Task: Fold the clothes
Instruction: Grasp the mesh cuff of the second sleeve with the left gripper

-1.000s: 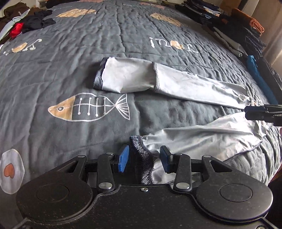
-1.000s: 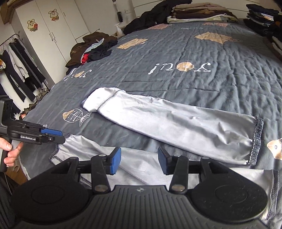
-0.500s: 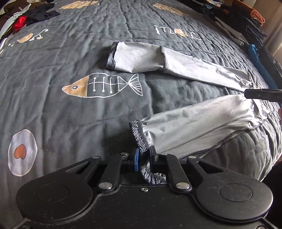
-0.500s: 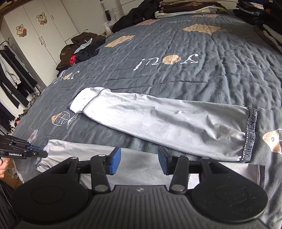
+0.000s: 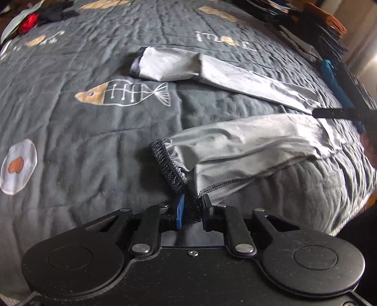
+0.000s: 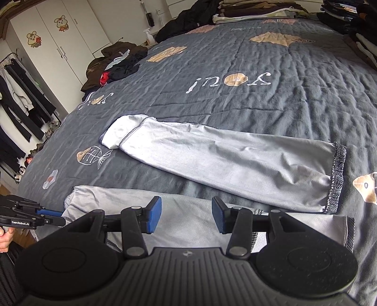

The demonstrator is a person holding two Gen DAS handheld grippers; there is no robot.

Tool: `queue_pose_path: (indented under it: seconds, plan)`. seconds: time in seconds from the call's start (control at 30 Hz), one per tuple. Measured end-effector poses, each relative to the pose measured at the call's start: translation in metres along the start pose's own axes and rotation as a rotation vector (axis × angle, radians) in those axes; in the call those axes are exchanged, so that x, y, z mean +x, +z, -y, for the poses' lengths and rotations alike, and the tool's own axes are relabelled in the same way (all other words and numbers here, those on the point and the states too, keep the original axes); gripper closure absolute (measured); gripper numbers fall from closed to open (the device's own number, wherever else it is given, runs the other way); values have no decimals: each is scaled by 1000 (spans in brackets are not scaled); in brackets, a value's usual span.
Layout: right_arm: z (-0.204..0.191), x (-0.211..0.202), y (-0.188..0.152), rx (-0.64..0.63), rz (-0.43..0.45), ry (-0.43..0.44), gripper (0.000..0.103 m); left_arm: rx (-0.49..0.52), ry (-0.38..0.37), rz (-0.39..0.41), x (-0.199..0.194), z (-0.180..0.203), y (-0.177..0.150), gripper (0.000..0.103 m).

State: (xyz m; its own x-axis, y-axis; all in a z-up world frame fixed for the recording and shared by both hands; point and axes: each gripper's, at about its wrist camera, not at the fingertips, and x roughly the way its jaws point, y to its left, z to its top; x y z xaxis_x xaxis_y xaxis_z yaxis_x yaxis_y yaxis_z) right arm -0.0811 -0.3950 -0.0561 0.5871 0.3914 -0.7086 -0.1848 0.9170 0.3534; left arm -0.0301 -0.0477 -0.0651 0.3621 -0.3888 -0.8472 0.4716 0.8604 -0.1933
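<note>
Two pale grey arm sleeves with dark mesh cuffs lie on the bed. The far sleeve point(image 5: 235, 73) point(image 6: 235, 160) lies flat and untouched. My left gripper point(image 5: 190, 207) point(image 6: 61, 217) is closing its jaws on the mesh cuff point(image 5: 165, 162) of the near sleeve point(image 5: 247, 146) point(image 6: 113, 202), and the pads press the bunched cuff at the bed's near edge. Over the other end of that sleeve my right gripper point(image 6: 187, 211) point(image 5: 334, 113) hovers open; the fabric lies beneath its pads, not pinched.
The dark grey quilt point(image 6: 259, 106) with fish and egg prints covers the bed. A loose clothes pile point(image 6: 115, 68) sits at the far left corner, with folded stacks point(image 6: 254, 11) along the back and right side point(image 6: 362, 35). A wardrobe point(image 6: 59, 35) and hanging clothes point(image 6: 16, 94) stand beyond.
The left gripper's jaws went from wide around the mesh cuff to pinching it, and it drew the cuff back toward the bed's edge. The right gripper has hardly moved.
</note>
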Motion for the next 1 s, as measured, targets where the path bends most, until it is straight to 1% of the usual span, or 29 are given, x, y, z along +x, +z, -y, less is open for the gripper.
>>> queue_pose_path:
  seconds: [0.07,0.17,0.2,0.3,0.37,0.4,0.47,0.57,0.67,0.7,0.77,0.83,0.93,1.0]
  plan:
    - [-1,-1,-1,-9,-9,8,57,52,2,-13,-7,3,-3,88]
    - [-3,-1,-4,-38,-46,31,56,113,38,-56,-12,4,-5,87]
    - [-5,0,-5,-56,-60,41,56,105,38,-50,-15,1,-4,86]
    - [-11,2,-8,-84,-79,59,56,41,23,-10,-24,-9,2,73]
    - [-16,1,-8,-83,-77,86,56,-4,15,20,-28,-18,8,56]
    - [-19,-1,-8,-84,-72,99,56,-24,10,26,-29,-23,12,54]
    - [-27,-5,-9,-90,-56,137,56,-52,13,36,-28,-31,20,53]
    - [-47,-5,-12,-100,-38,229,56,-61,30,16,-17,-38,29,53]
    - [-84,6,-21,-155,-42,344,56,-81,17,-16,-4,-43,34,53]
    - [-96,11,-24,-181,-48,361,56,-83,15,-23,0,-43,35,53]
    - [-122,23,-31,-241,-74,384,56,-81,11,-35,6,-43,35,53]
    - [-142,35,-37,-280,-91,387,56,-75,2,-41,10,-41,35,53]
    - [-164,47,-44,-323,-100,376,56,-68,-8,-49,14,-39,34,53]
    - [-177,52,-49,-373,-94,370,57,-68,-6,-54,15,-39,34,53]
